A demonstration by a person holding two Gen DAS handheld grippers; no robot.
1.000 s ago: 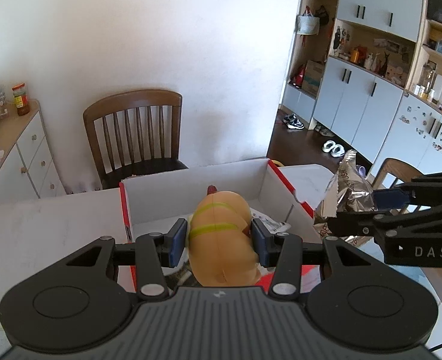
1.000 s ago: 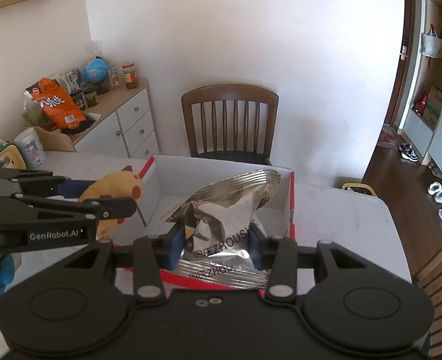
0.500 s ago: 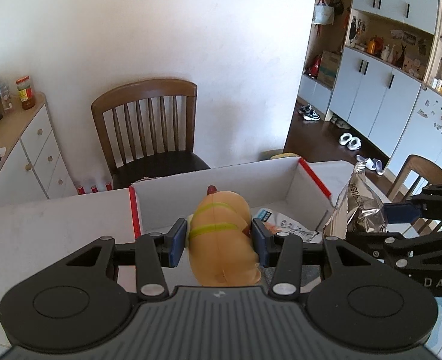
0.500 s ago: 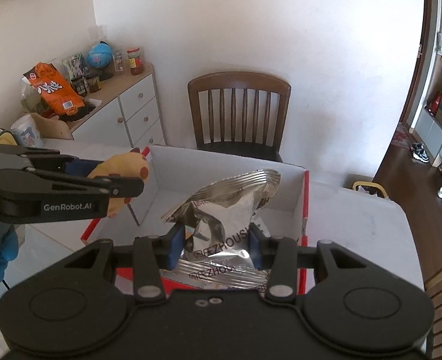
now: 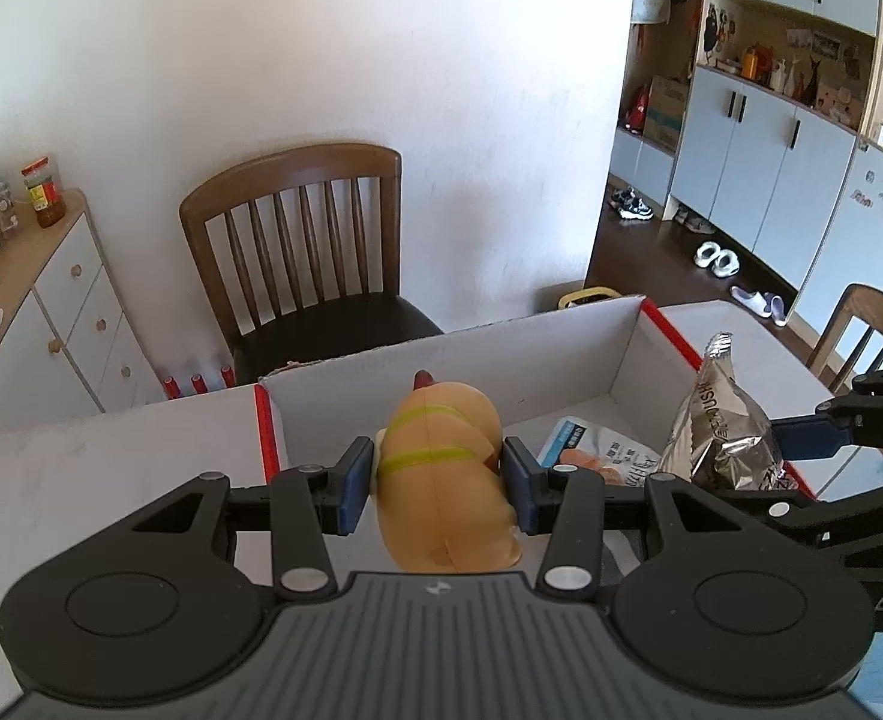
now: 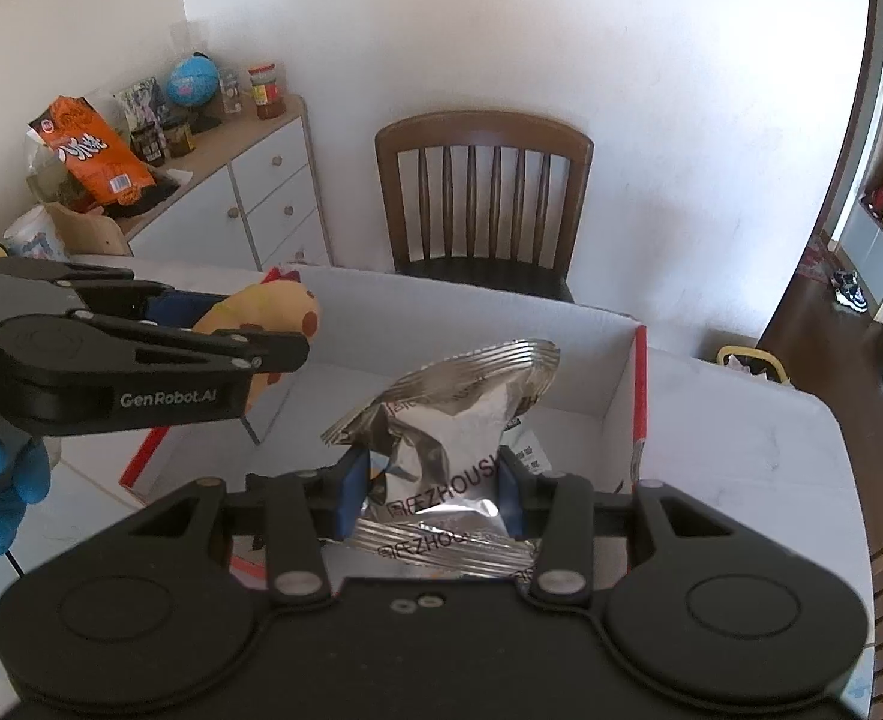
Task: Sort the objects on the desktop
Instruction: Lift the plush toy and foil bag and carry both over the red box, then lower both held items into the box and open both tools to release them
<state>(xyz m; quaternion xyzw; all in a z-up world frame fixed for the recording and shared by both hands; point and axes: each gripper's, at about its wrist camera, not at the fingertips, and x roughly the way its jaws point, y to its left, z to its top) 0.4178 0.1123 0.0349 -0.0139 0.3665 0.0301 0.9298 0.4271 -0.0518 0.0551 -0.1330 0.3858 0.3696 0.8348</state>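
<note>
While both hands carry their loads forward and a little down, the white cardboard box [image 5: 537,354] with red edges comes closer under the fingers than it was one second ago. In the earlier left wrist view only its far wall and a part of the inside were visible; now the bottom shows too, with a printed packet [image 5: 597,450] lying just beyond the right finger of the left gripper [image 5: 438,483].

The left gripper is closed on a yellow rubber chicken toy [image 5: 447,480]; both blue fingers [image 5: 354,483] press its sides, and this grip is the same as before. The toy hangs between the fingers, above the near left part of the box, not yet inside.

The right gripper [image 6: 435,495] is closed on a silver foil snack bag [image 6: 447,438], which stands up between its fingers over the box's inside, near the right wall. The opening of these fingers also does not change.

My judgement: both things are now brought over their container, so the transport step is almost finished. What remains is to lower each thing further between the walls and then open the fingers. The two grippers are near each other, side by side, so they need care not to collide. The bag is light and crumpled, so it may fall over onto the packet when released. The worktop [image 5: 81,480] left of the fingers is bare.
</note>
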